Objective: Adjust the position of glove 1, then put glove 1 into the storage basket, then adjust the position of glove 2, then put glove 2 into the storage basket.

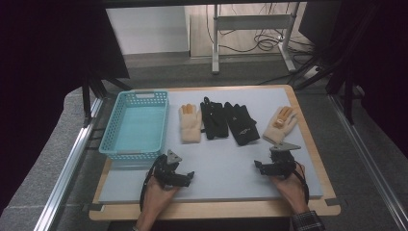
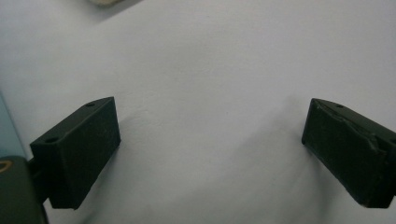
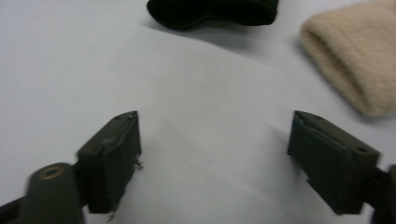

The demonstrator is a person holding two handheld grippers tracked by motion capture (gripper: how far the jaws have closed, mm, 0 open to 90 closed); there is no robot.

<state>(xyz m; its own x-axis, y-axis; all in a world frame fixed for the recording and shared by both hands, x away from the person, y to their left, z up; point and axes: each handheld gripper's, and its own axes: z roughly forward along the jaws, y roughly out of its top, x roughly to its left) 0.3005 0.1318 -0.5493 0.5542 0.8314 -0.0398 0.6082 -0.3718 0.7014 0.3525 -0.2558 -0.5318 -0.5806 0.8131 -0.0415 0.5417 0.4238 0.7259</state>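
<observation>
Overhead, we see four gloves in a row on the grey table mat (image 1: 216, 163): a beige knit glove (image 1: 190, 123), two black fabric gloves (image 1: 214, 120) (image 1: 242, 123), and another beige knit glove (image 1: 281, 124), beside a turquoise plastic basket (image 1: 137, 124). Our left gripper (image 1: 185, 177) and right gripper (image 1: 262, 168) rest near the front edge. Along the left gripper's jaws we see them wide apart over bare mat, holding nothing. Along the right gripper's jaws, equally spread and empty, a black cuff (image 3: 212, 11) and beige cuff (image 3: 355, 70) lie just ahead.
</observation>
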